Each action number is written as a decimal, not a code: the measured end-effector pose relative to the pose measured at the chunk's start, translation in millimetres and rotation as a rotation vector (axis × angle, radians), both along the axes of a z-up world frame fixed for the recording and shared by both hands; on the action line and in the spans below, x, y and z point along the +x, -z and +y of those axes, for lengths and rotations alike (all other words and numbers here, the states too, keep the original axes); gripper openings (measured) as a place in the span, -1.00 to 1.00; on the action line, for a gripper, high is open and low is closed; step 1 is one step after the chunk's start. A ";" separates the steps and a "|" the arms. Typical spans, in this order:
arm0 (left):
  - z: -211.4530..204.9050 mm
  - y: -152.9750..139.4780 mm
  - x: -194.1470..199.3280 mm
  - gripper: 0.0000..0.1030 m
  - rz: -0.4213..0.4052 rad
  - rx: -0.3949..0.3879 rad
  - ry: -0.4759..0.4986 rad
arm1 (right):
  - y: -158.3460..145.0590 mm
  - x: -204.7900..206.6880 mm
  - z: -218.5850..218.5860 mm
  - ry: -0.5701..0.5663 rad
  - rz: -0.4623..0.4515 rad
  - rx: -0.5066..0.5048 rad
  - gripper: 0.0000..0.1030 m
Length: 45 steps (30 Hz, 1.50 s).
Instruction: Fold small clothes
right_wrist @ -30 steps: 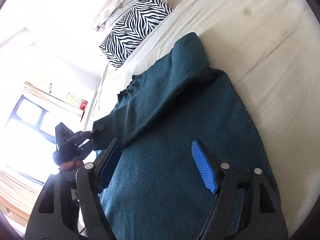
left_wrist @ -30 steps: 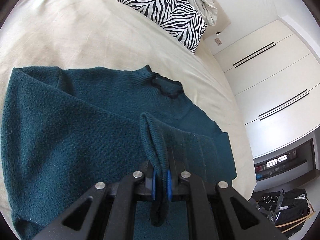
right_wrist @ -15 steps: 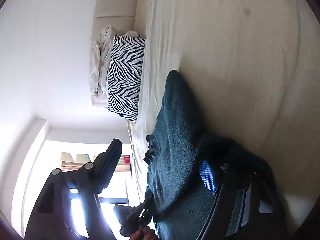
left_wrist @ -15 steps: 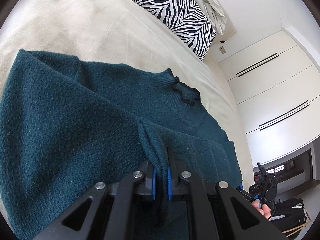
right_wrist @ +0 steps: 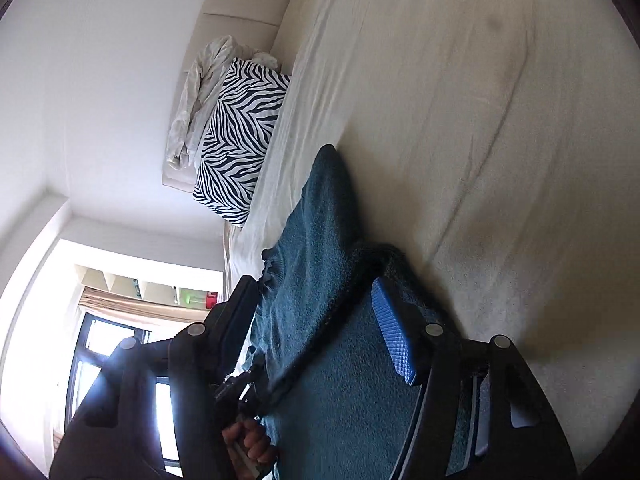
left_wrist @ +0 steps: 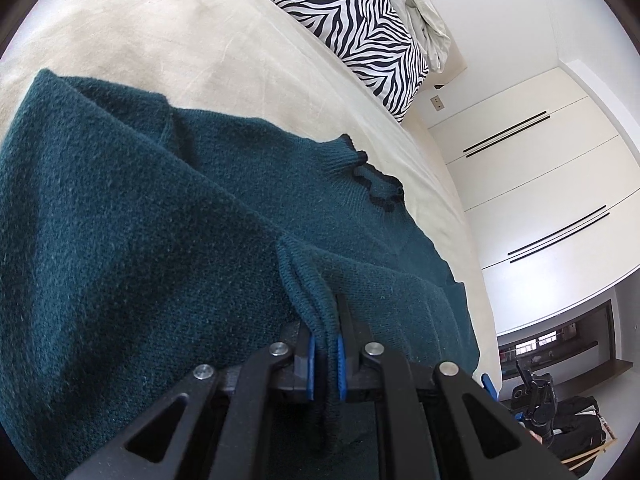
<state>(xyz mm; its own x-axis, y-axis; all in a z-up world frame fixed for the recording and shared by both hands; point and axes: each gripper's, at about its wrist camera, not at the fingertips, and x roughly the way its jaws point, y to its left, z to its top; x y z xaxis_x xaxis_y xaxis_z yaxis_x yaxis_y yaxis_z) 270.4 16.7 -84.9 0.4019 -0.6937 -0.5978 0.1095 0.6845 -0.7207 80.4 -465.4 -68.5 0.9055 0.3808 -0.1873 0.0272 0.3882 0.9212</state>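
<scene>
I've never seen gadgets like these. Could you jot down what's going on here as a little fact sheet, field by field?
Setting: cream-sheeted bed
Garment: dark teal knitted sweater, lying on the bed, one part laid over its body
Neckline: ruffled dark-edged collar, towards the pillow
Left hand-held gripper: blue pads shut on a ribbed edge of the sweater
Right hand-held gripper: open, jaws wide apart, low over the sweater
Pillow: zebra-striped pillow at the head of the bed
Background: white wardrobe doors

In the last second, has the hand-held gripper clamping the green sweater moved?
Yes. The left hand-held gripper, shut on the sweater, moved toward the zebra pillow, carrying the cuff over the sweater's body.
</scene>
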 end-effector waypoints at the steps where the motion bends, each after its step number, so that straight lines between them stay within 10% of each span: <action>1: -0.5 0.8 -0.6 -0.79 -0.005 0.000 -0.001 | -7.5 1.9 -3.8 0.001 -0.006 -0.024 0.30; 10: 0.9 7.3 -9.1 -0.76 -0.080 -0.007 0.008 | -48.0 100.1 -13.5 -0.212 -0.009 -0.060 0.35; 18: 2.4 9.6 -11.0 -0.76 -0.107 -0.006 0.011 | -22.7 181.8 -16.1 -0.312 0.090 0.005 0.32; 29: 6.6 11.2 -16.8 -0.76 -0.117 -0.020 0.009 | -6.8 109.0 6.2 -0.487 0.063 -0.065 0.32; 41: 14.7 3.8 -19.5 -0.75 -0.054 -0.043 0.012 | 11.6 39.3 -23.6 -0.358 0.116 -0.154 0.24; 45: 34.6 -18.3 -45.7 -0.19 -0.046 -0.023 -0.037 | 0.7 -9.8 -36.6 -0.203 0.149 -0.245 0.32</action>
